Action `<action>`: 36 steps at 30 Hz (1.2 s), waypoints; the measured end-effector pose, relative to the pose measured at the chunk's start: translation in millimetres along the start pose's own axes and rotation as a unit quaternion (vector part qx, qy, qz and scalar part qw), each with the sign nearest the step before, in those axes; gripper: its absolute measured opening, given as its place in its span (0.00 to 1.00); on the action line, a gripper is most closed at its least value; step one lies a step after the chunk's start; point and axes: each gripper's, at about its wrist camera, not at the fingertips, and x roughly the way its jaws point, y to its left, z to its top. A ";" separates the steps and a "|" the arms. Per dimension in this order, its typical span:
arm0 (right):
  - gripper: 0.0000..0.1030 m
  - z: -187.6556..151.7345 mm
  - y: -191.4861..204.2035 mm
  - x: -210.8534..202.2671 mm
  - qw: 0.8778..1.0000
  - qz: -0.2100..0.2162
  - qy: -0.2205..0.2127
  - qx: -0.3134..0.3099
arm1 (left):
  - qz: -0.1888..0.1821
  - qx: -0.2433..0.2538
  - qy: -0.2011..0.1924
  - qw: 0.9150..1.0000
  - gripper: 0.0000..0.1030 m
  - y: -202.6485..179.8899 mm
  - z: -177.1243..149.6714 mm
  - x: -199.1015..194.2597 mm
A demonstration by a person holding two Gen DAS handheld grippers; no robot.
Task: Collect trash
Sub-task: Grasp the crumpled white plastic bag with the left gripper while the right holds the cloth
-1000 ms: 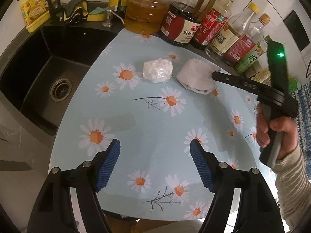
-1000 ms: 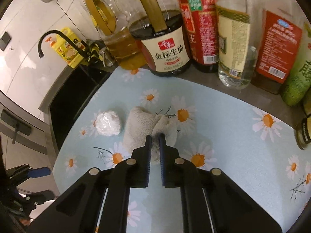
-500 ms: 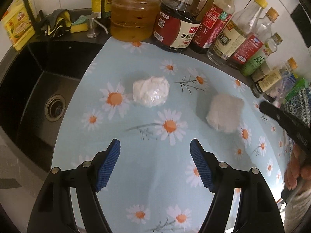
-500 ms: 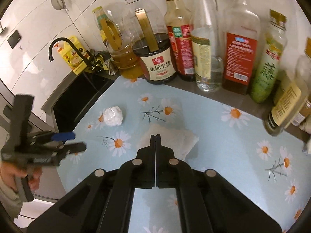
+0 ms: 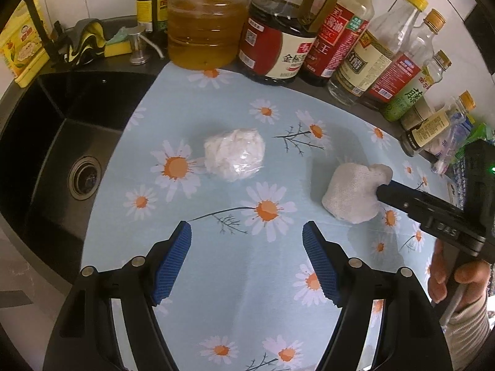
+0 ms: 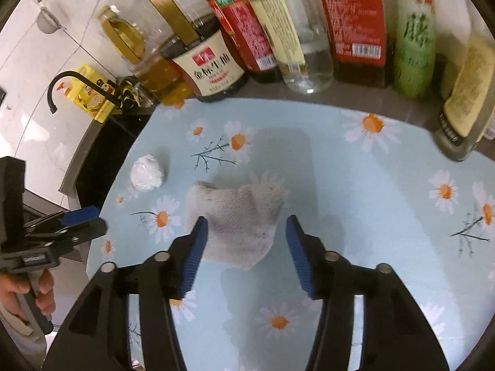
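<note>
Two pieces of trash lie on the daisy-print mat (image 5: pixel 247 303). A white crumpled plastic ball (image 5: pixel 235 154) sits mid-mat, ahead of my left gripper (image 5: pixel 247 235), which is open and empty. To its right is a crumpled paper towel (image 5: pixel 346 194), with my right gripper (image 5: pixel 382 190) at its right side. In the right wrist view, the right gripper (image 6: pixel 246 225) has its jaws opening, astride the paper towel (image 6: pixel 238 213); the left pad (image 6: pixel 195 247) is at the towel's edge, the right pad stands clear. The ball (image 6: pixel 147 176) lies further left, near the left gripper (image 6: pixel 83 219).
A black sink (image 5: pixel 62 154) drops off left of the mat. Oil, soy sauce and vinegar bottles (image 5: pixel 278 46) line the back edge, close behind the towel (image 6: pixel 278 31). A sponge and cloth (image 5: pixel 92 46) sit by the faucet. A person's hand (image 5: pixel 464 278) holds the right gripper.
The paper towel moved right, away from the ball, with the shut right gripper. That gripper then came down over it and its jaws opened. The left gripper shifted toward the bottles, still open.
</note>
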 end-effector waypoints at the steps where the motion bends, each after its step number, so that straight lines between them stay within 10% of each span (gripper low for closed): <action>1: 0.53 1.2 -1.1 5.2 1.000 0.004 0.005 0.004 | 0.002 -0.001 0.000 1.000 0.70 1.6 0.1 -0.2; 10: 0.18 9.4 6.6 18.5 0.999 0.031 0.013 -0.010 | 0.014 -0.017 0.002 1.000 0.70 17.3 1.5 -0.8; 36: 0.16 -24.0 16.7 -73.2 0.998 -0.001 -0.062 0.010 | 0.020 0.063 0.026 0.997 0.70 -9.1 50.5 59.7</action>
